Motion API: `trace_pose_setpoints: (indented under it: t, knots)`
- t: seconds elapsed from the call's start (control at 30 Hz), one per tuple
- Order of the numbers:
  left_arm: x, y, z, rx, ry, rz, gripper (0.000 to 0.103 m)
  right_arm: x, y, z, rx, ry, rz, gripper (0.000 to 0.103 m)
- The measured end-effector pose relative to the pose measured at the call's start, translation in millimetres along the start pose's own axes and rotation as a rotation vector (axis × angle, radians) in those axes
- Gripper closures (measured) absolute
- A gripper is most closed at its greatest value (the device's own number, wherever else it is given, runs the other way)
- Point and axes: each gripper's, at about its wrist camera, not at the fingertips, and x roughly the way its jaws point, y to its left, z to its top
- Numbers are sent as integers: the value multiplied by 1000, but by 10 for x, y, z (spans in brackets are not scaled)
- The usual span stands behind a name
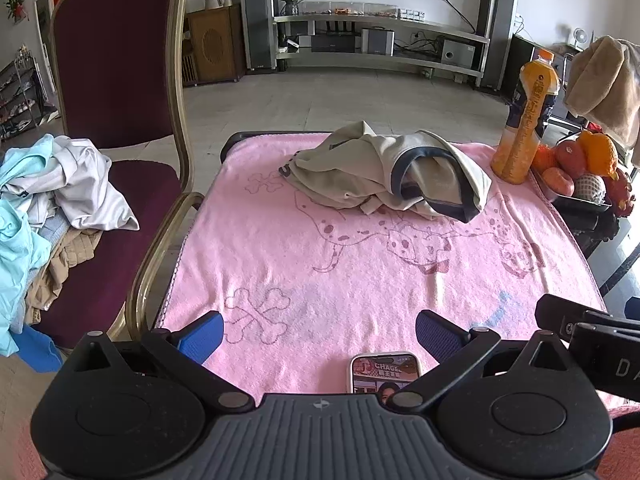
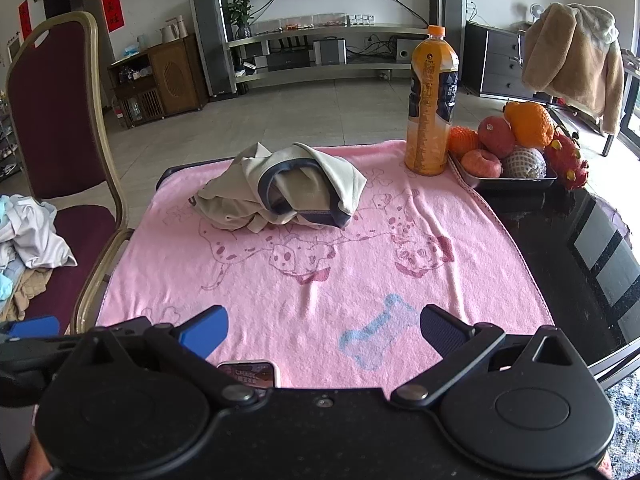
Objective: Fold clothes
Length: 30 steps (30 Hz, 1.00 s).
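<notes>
Grippers sit nearest in both views, low over the near edge of a pink towel point(image 1: 304, 264). The left gripper point(image 1: 318, 336) has its blue-padded fingers spread wide with nothing between them; the right gripper point(image 2: 324, 330) is likewise wide open and empty. A phone point(image 1: 385, 372) lies on the towel just behind the fingers, its lower half hidden by the gripper body; its screen is too small to read properly. From the right wrist only the phone's top edge shows. The right wrist also catches a blue bone print on the towel, which is only partly seen from the left.

Further off, a crumpled beige garment with dark trim point(image 1: 384, 172) lies in a heap on the far half of the towel, well apart from both grippers. Its shape is hard to make out. Beyond it to the right, a bottle of orange drink point(image 2: 430, 104) stands upright just beside a tray of fruit point(image 2: 512, 178); the left view cuts off the tray's right side. To the left, a maroon chair point(image 1: 120, 60) holds a pile of clothes point(image 1: 48, 200), mostly cropped in the right view.
</notes>
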Motion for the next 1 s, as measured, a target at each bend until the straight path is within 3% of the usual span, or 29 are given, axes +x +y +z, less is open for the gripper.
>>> trace_pose_setpoints:
  t: [1.0]
  knots:
    - [71,25,15,-8,30,3,0,77,12,-8,-1,20,8,0]
